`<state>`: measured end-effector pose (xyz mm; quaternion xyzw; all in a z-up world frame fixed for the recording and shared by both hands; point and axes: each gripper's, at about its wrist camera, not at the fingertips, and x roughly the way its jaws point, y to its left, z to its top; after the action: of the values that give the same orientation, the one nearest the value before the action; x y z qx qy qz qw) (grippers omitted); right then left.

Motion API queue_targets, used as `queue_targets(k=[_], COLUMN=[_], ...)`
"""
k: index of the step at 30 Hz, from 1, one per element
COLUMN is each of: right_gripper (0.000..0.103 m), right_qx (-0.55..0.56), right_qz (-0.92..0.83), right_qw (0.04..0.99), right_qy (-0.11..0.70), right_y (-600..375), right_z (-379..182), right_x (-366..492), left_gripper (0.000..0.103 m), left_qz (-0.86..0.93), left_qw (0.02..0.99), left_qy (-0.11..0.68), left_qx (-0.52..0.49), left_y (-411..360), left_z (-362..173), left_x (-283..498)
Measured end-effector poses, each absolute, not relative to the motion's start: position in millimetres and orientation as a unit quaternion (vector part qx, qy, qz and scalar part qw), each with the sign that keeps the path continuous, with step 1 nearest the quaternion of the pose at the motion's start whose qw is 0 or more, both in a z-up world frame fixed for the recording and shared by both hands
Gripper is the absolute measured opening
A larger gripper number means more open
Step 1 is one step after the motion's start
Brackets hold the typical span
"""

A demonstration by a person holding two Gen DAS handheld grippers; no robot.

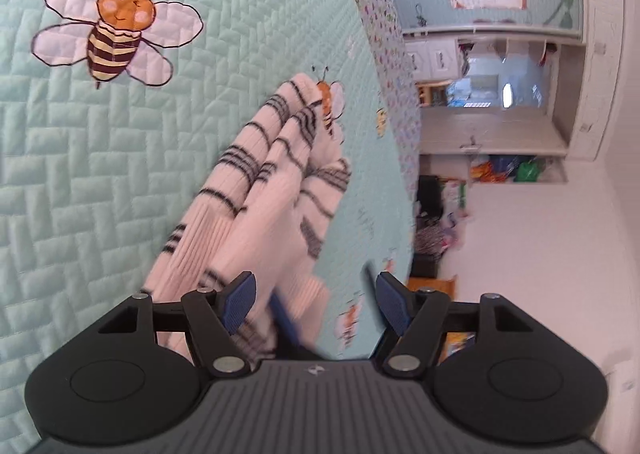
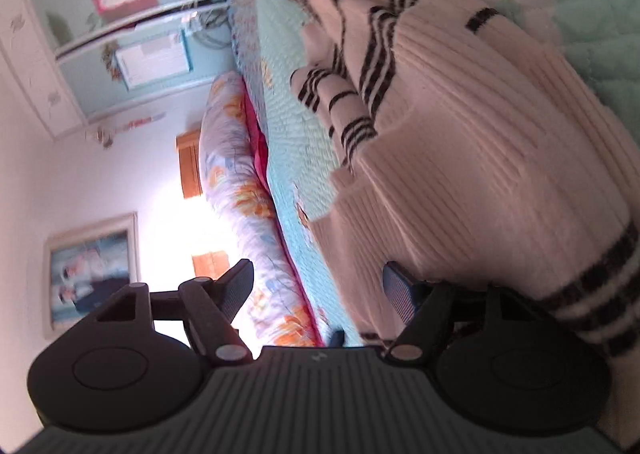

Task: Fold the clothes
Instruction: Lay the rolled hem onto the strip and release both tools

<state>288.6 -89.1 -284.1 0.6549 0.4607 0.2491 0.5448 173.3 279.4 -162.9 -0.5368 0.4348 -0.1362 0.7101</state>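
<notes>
A white ribbed sweater with black stripes (image 1: pixel 256 190) lies bunched in long folds on the mint quilted bedspread (image 1: pixel 120 174). My left gripper (image 1: pixel 316 302) is open at the sweater's near end. Cloth lies behind its left pad and partway into the gap, and neither pad presses on it. A blurred blue strip (image 1: pixel 284 318) shows in that gap; I cannot tell what it is. In the right wrist view the sweater (image 2: pixel 472 142) fills the right side and drapes over the right finger. My right gripper (image 2: pixel 318 290) stands open with no cloth pinched between its pads.
A large bee appliqué (image 1: pixel 116 26) marks the quilt. The bed's patterned border (image 1: pixel 384 54) runs along the edge, with shelves and a desk (image 1: pixel 492 114) beyond. A floral pillow roll (image 2: pixel 240 182) lies at the bed's side, near a framed picture (image 2: pixel 92 270) on the wall.
</notes>
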Motion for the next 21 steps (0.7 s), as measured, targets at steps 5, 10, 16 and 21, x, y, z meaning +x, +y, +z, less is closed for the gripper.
queue_targets(k=[5,10,16,21], right_gripper=[0.073,0.075,0.076,0.074], right_qx=[0.637,0.648,0.673,0.639], right_qz=[0.271,0.227,0.261,0.237], right_qw=[0.580,0.579,0.569,0.583], right_qy=[0.430,0.440,0.393,0.443], right_y=[-124,-155,-157,-140], right_z=[-252,-282,-265,-290], right_x=[254,233,228,250], left_gripper=[0.069,0.068,0.069,0.068], left_qz=[-0.151,-0.141,-0.168,-0.152], left_qw=[0.740,0.745,0.769,0.768], left_qy=[0.443,0.465,0.434,0.468], left_qx=[-0.483,-0.457,-0.439,-0.410], left_y=[269,256,253,235], left_z=[-164,-187,-162,-179], left_x=[155,157,150,185])
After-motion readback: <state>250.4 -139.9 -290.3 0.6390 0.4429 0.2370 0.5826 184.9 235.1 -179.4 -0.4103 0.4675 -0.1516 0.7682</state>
